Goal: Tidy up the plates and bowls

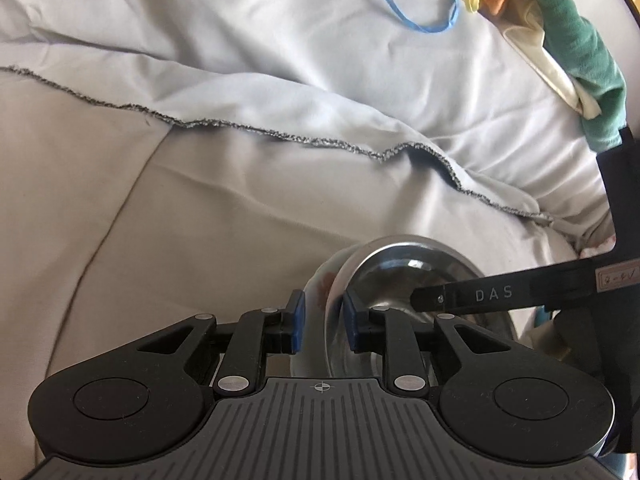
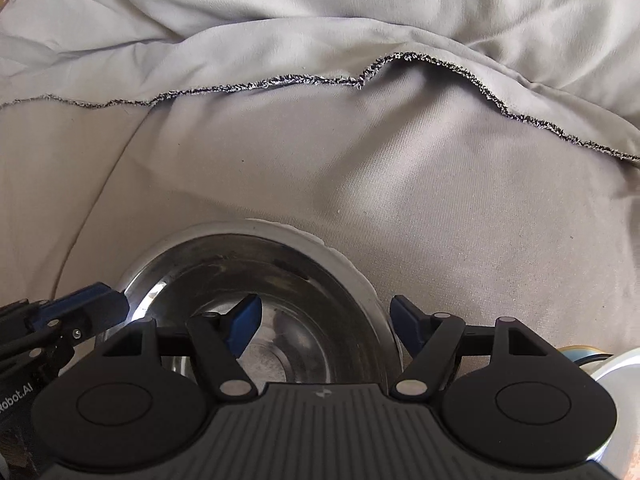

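Note:
A steel bowl (image 2: 280,288) sits nested in a white plate with a red print (image 1: 320,288) on the cloth. In the left wrist view my left gripper (image 1: 323,314) has its blue pads on either side of the rims of the plate and the steel bowl (image 1: 404,268), closed on them. In the right wrist view my right gripper (image 2: 326,324) is open, straddling the bowl's right wall: one pad inside, one outside. The left gripper's fingers (image 2: 86,306) show at the bowl's left rim, and the right gripper's finger (image 1: 480,294) reaches into the bowl.
Grey-white cloth (image 2: 360,160) with a frayed dark edge (image 1: 280,136) covers the surface. A blue elastic loop (image 1: 416,4) and green fabric (image 1: 576,40) lie far right. Another pale dish (image 2: 618,372) sits at the right edge.

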The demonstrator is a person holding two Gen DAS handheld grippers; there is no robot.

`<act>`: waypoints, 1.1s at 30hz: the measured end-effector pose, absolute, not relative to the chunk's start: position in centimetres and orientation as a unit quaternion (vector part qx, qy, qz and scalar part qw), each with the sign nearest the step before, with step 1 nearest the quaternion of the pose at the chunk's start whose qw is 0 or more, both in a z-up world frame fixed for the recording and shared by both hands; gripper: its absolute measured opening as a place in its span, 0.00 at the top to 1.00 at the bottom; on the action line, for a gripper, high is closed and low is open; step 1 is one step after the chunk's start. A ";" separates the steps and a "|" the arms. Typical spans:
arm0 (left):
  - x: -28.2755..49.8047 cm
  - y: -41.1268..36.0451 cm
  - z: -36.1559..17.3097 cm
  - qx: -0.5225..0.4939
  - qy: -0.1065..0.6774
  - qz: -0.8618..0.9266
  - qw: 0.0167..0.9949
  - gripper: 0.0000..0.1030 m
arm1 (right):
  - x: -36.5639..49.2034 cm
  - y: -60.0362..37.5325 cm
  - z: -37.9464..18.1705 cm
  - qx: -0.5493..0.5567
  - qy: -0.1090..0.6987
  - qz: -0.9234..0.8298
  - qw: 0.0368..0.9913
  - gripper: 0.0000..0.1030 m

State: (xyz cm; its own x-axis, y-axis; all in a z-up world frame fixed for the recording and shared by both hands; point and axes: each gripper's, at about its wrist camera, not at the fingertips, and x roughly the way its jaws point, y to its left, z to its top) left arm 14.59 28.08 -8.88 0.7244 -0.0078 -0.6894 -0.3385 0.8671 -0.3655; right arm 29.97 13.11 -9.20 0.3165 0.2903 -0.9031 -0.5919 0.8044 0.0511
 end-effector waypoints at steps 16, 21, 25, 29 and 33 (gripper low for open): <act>14.9 30.1 -11.7 -0.306 0.420 0.083 0.850 0.67 | 29.1 14.1 -9.6 -0.187 0.510 0.259 0.799 0.29; 15.3 30.7 -13.3 -0.365 0.436 0.038 0.822 0.73 | 29.5 13.8 -9.9 -0.186 0.513 0.267 0.794 0.28; 15.7 29.9 -12.7 -0.341 0.428 0.043 0.836 0.63 | 30.0 13.0 -9.7 -0.162 0.518 0.277 0.793 0.28; 16.2 29.4 -12.3 -0.308 0.414 0.061 0.854 0.63 | 30.8 12.5 -9.4 -0.128 0.531 0.282 0.789 0.28; 15.9 28.9 -11.5 -0.275 0.394 0.082 0.873 0.65 | 30.2 12.5 -9.4 -0.132 0.521 0.283 0.794 0.28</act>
State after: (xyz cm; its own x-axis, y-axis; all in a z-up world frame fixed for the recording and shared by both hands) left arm 15.88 28.89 -11.51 0.6766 -0.0728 -0.7327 -0.3600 0.8353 -0.4155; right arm 30.20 12.46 -9.43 0.2968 0.3116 -0.9027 -0.5866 0.8054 0.0851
